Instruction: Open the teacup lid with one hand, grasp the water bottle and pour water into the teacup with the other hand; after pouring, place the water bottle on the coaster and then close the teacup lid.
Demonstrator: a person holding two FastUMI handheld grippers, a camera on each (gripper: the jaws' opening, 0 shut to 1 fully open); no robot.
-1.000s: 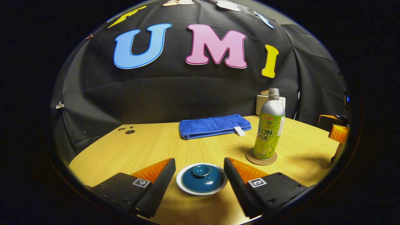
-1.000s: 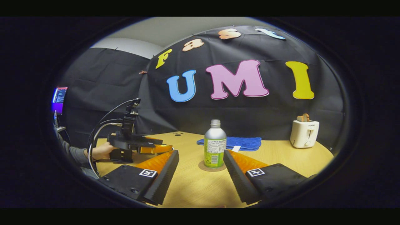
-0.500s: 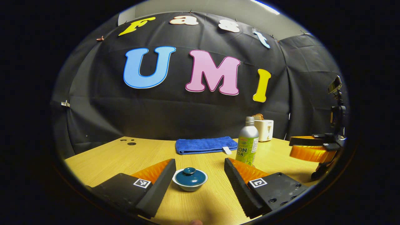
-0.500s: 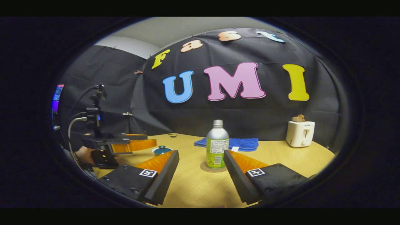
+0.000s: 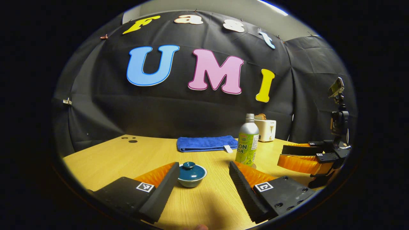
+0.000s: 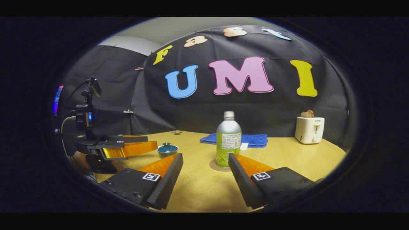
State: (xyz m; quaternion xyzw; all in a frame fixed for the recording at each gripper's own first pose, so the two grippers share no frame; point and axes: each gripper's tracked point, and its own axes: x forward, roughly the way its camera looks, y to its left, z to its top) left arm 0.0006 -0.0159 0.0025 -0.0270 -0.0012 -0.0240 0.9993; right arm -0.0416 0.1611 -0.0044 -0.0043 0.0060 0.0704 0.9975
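Left gripper (image 5: 204,179) hangs over the near table edge, fingers spread wide, nothing between them. Teacup (image 5: 191,175) sits just beyond its left finger, left of centre on the wooden table (image 5: 105,159), with the teacup lid (image 5: 191,170) on and its knob up. Right of that, the water bottle (image 5: 247,143) stands upright on the coaster (image 6: 215,166), cap off as far as I can tell. Blue towel (image 5: 206,142) lies far behind, toaster (image 6: 309,129) at far right. Right gripper (image 6: 205,179) is also spread and empty, low, with the bottle ahead between its fingers.

Judgement: whole task appears done, both tools clear. If a lid lift is still due, centre the fingers on the knob, close gently and lift straight up so the cup is not dragged.
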